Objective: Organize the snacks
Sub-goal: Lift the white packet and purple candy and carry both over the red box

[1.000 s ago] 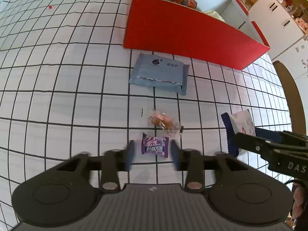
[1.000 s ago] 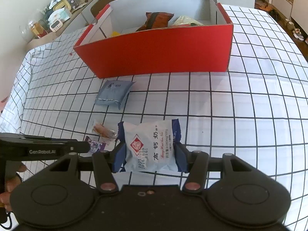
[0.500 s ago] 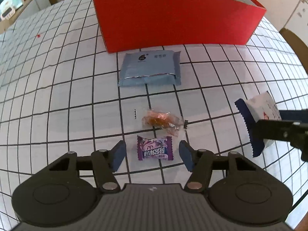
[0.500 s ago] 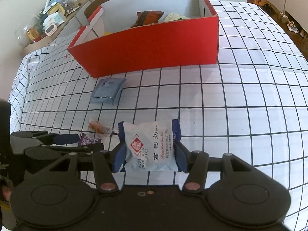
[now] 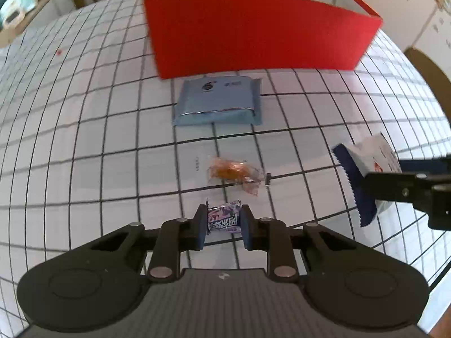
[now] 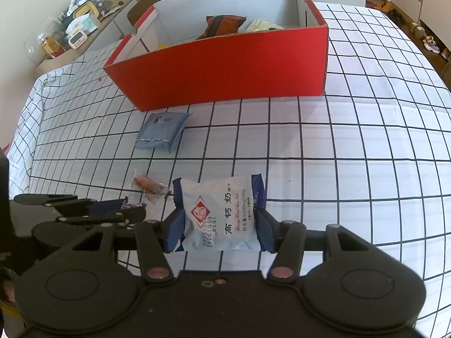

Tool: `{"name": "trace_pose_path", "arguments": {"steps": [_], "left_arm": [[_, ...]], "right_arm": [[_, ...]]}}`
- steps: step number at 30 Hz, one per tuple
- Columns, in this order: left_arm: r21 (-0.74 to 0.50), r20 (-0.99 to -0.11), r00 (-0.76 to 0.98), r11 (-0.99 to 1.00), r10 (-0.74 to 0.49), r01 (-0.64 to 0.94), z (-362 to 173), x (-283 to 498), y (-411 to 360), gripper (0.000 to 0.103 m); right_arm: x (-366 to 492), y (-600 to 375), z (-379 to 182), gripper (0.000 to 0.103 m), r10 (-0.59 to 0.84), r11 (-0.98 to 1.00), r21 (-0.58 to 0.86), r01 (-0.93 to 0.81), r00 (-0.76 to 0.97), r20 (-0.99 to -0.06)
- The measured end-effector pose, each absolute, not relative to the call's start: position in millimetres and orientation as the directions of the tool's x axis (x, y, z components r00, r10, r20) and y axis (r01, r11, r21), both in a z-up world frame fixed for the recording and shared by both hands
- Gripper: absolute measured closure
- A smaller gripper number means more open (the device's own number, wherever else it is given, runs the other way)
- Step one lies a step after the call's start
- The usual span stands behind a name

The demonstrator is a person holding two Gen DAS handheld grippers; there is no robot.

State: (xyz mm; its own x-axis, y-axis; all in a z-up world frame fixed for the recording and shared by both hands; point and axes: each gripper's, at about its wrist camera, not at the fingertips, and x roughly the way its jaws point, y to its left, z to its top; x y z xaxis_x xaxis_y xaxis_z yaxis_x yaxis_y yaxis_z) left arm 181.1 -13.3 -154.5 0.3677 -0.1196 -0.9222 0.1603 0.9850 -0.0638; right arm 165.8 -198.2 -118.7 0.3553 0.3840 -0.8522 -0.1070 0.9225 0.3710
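Left gripper (image 5: pixel 223 226) jaws just closed, now pinching purple candy (image 5: pixel 224 219) on checkered tablecloth (image 5: pixel 84 140). Right gripper (image 6: pixel 220 232) clamps white-blue snack pack (image 6: pixel 218 214). Ahead: orange candy (image 5: pixel 232 170), blue packet (image 5: pixel 218 101), then red box (image 5: pixel 253 31).

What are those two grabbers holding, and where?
Left gripper: purple candy, fingers just closed on its two ends. Right gripper: white-and-blue packet, gripped by its two side edges.

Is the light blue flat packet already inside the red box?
No, the light blue flat packet lies on the checked tablecloth just in front of the red box, outside its front wall.
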Motion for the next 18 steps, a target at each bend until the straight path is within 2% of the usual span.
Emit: {"name": "trace_pose_path", "arguments": {"steps": [11,18], "left_arm": [[-0.187,-0.902,0.384,0.981,-0.194,0.056,-131,166,24,0.079],[-0.193,-0.885,0.426,0.981,-0.190,0.036,-102,162,31,0.079]], "right_arm": [[161,-201,-118,0.048,0.388,0.921,0.374,-0.109,0.356,-0.850],[159,-203,-105,0.048,0.393,0.919,0.373,-0.128,0.376,-0.839]]}}
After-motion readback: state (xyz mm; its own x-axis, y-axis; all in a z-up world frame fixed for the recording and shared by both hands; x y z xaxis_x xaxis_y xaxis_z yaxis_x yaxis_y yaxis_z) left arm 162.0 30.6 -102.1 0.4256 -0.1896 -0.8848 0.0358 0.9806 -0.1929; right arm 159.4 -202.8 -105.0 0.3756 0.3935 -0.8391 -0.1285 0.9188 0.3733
